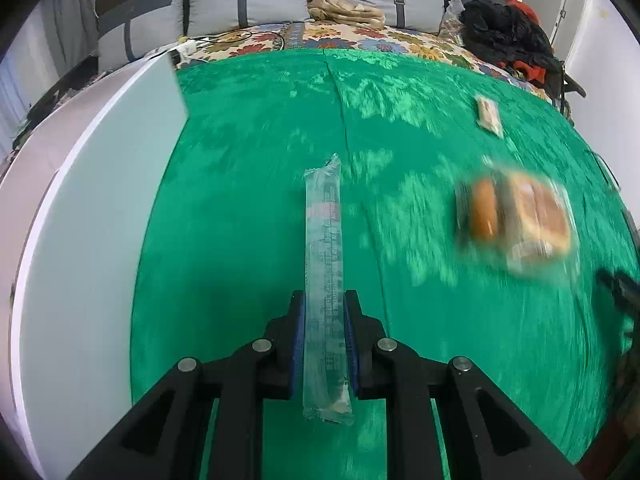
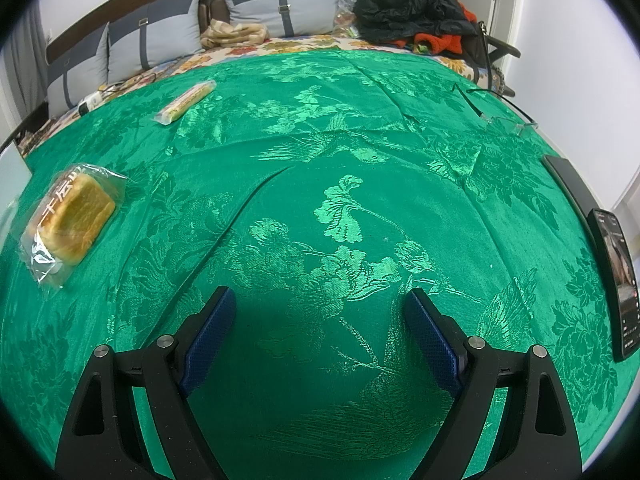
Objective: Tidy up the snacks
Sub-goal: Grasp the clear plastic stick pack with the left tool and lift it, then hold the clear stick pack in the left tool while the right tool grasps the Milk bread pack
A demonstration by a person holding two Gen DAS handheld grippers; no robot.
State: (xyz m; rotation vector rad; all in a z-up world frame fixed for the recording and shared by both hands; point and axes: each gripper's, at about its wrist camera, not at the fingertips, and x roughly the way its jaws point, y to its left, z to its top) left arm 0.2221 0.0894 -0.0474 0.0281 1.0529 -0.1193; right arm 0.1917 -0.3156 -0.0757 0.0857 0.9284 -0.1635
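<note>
In your left wrist view, your left gripper [image 1: 325,336] has its blue pads [image 1: 298,340] pinched narrow on a long, slim snack stick in a clear plastic wrapper [image 1: 323,264]. The stick runs from 6 o'clock up toward 12 o'clock, sticking out well past the fingertips over the green floral brocade cloth [image 1: 248,184]. At 3 o'clock a blurred clear packet of golden bread [image 1: 516,220] lies on the cloth, well apart from the stick. At 1 o'clock, farther off, lies a small clear-wrapped beige biscuit pack [image 1: 489,114]. A tall white box wall [image 1: 88,208] fills the 9 o'clock side. At the 3 o'clock edge something dark is too blurred to name.

In your right wrist view, your right gripper [image 2: 318,312] stands wide, with nothing between its blue pads [image 2: 210,332], over bare green cloth [image 2: 320,140]. The square golden bread in its clear packet [image 2: 70,224] lies at 9 o'clock. The long biscuit pack [image 2: 186,102] lies at 11 o'clock near the cloth's far edge. A black phone with a lit screen [image 2: 616,280] lies at 3 o'clock on the cloth's edge. A pair of clear-framed glasses [image 2: 504,120] rests at 2 o'clock.
</note>
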